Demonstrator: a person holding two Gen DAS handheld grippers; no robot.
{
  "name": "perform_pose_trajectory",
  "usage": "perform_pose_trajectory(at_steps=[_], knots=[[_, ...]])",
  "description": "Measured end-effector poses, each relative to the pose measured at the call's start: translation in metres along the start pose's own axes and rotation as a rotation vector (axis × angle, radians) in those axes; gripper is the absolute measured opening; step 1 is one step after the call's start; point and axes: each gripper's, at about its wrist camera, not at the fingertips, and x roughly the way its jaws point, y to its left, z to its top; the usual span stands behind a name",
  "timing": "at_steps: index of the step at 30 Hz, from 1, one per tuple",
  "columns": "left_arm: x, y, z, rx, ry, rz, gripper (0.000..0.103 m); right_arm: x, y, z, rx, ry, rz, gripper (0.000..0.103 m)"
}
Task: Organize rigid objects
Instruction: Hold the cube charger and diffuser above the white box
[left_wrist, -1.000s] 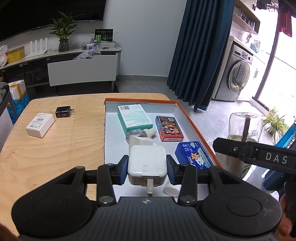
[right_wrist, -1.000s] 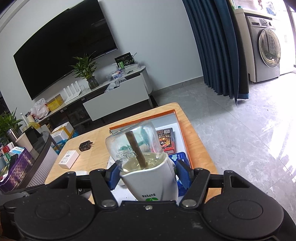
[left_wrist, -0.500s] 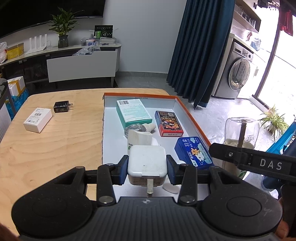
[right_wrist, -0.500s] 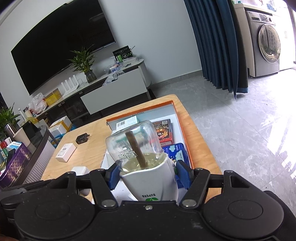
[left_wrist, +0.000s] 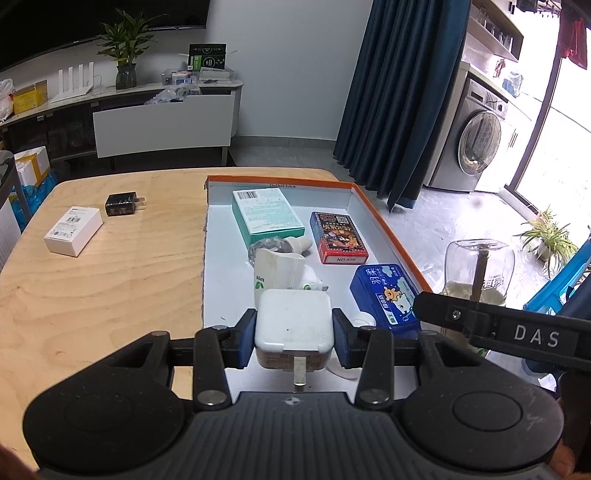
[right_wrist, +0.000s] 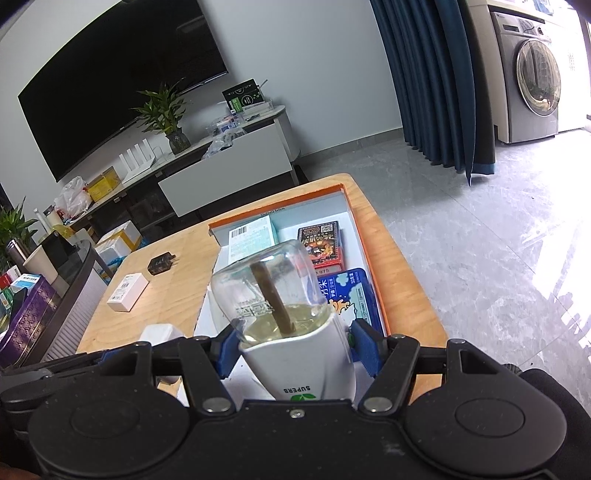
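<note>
Daylight poured in from the glass door (left_wrist: 554, 122) on the far right, and I saw it blow out white there. Glare streaked the floor tiles (right_wrist: 517, 258) in my right view. The wooden table (left_wrist: 110, 277) was evenly lit, with soft shadows. Both pictures were sharp, though the fisheye bent the curtain (right_wrist: 443, 85) and the walls at the edges.

The wooden table (left_wrist: 110, 288) carries an orange-rimmed tray (left_wrist: 391, 236); left of the tray lie a black charger (left_wrist: 123, 205) and a white box (left_wrist: 73, 230).
</note>
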Motion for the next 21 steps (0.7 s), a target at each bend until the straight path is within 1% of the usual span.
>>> perform_pose_trajectory(at_steps=[21], knots=[[0.0055,-0.0010,-0.0017,0.002,0.017,0.002,0.043,0.0060,-0.0006,-0.0039,0.002,0.024,0.005,0.076]])
